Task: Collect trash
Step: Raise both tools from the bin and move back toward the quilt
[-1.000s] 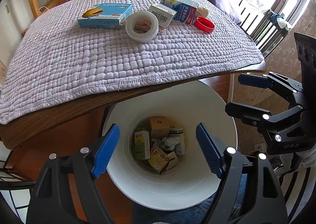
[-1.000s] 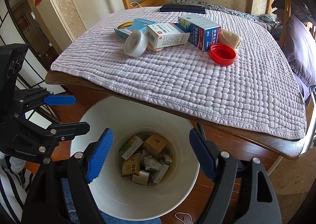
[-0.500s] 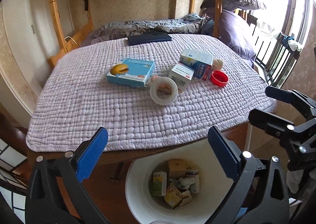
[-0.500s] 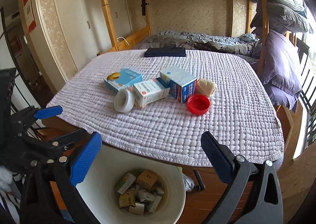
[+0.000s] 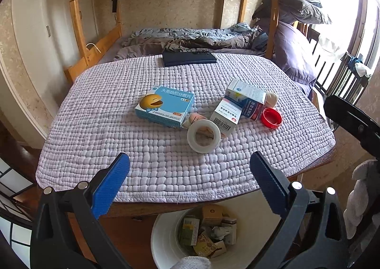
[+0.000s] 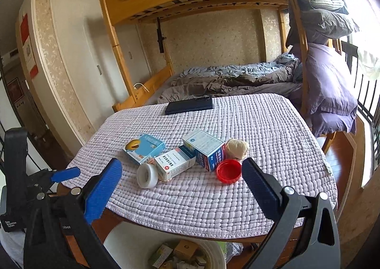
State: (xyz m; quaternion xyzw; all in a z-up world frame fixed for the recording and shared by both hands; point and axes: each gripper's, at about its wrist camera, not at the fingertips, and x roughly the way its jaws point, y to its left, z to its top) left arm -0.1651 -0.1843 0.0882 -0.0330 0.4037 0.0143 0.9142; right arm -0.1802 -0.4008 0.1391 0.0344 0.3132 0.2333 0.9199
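Trash remains on a table covered by a quilted lilac cloth: a blue box with a yellow cartoon face, a white tape roll, two white medicine boxes, a red lid and a pale crumpled wad, all clustered together. Below the near table edge, a white bin already holds several small cartons, so collecting looks partly done. Left gripper and right gripper both hover above the near edge with fingers spread wide, grasping nothing. A dark flat case lies apart at the far side.
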